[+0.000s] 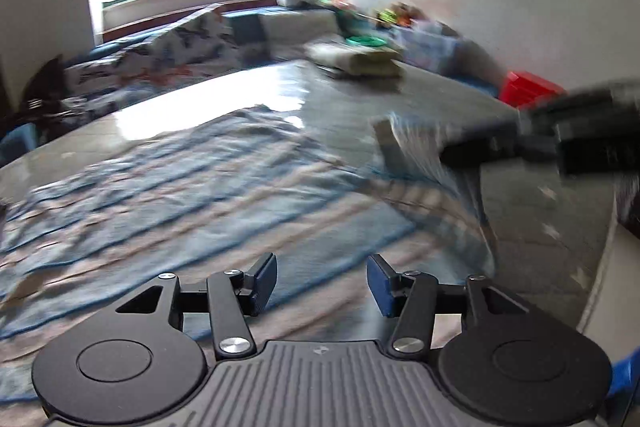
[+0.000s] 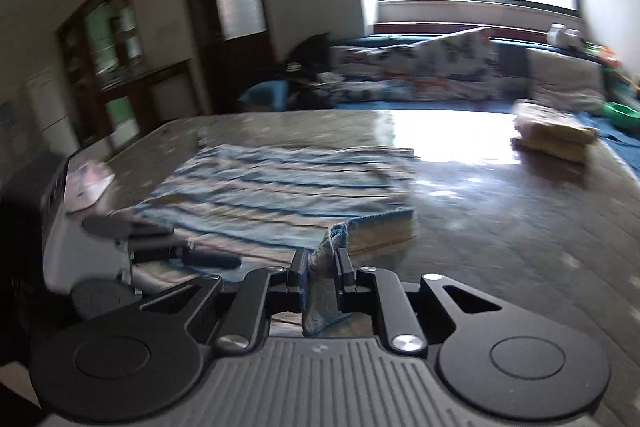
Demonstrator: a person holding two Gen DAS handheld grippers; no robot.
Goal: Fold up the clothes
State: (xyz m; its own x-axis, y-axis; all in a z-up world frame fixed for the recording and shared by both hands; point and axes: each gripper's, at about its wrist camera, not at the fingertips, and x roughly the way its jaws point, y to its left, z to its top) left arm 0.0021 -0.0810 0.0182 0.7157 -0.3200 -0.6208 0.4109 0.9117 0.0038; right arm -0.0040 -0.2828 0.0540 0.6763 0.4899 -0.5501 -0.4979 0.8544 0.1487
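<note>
The striped blue cloth (image 2: 280, 187) lies spread on the counter (image 2: 500, 227), filling the middle left of the right wrist view, with its stripes running across the frame. Its near right corner is lifted and clenched between the right tongs (image 2: 320, 267) at the bottom centre, so the fold should go away from this corner over the cloth. The left tongs (image 1: 322, 281) are released, nothing between them, hovering low over the near edge of the cloth and pointing downward.
</note>
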